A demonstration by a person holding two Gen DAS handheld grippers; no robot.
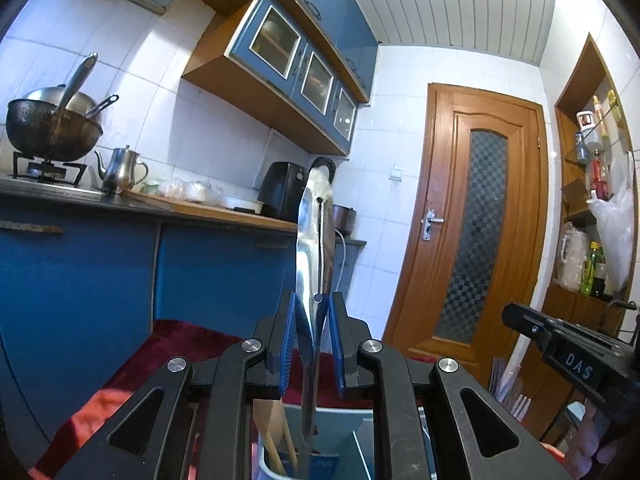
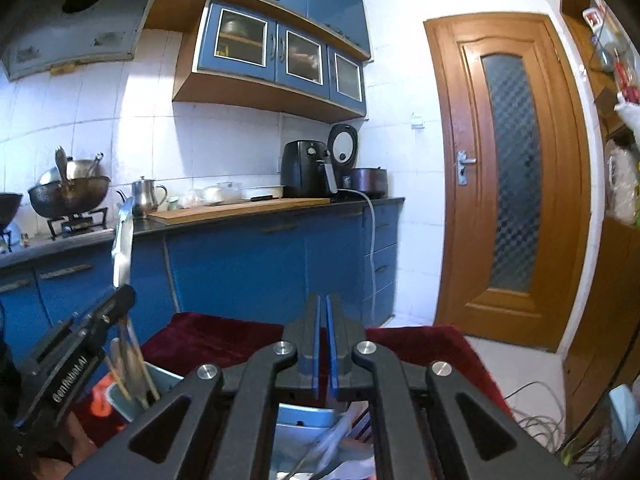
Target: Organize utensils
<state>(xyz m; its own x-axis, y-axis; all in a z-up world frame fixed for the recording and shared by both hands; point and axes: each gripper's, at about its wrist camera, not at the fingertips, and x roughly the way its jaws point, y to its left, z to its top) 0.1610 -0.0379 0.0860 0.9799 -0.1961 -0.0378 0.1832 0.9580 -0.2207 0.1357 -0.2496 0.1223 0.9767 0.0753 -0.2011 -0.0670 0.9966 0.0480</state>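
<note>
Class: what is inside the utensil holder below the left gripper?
The utensil holder contains wooden utensils and the lower end of the metal utensil. Its bottom is hidden by the left gripper.

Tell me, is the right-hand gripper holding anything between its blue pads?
No, the right gripper has its blue pads nearly together with nothing between them, while the left gripper clamps a metal utensil.

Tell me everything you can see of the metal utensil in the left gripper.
The metal utensil is a long, flat, shiny steel piece standing nearly upright, clamped between the blue pads of the left gripper. A thin dark strip runs along its right side. Its top looks whitish, though what that is cannot be told. Its lower end reaches into the utensil holder beside a wooden spoon. From the right wrist view it rises above the left gripper's tip.
</note>
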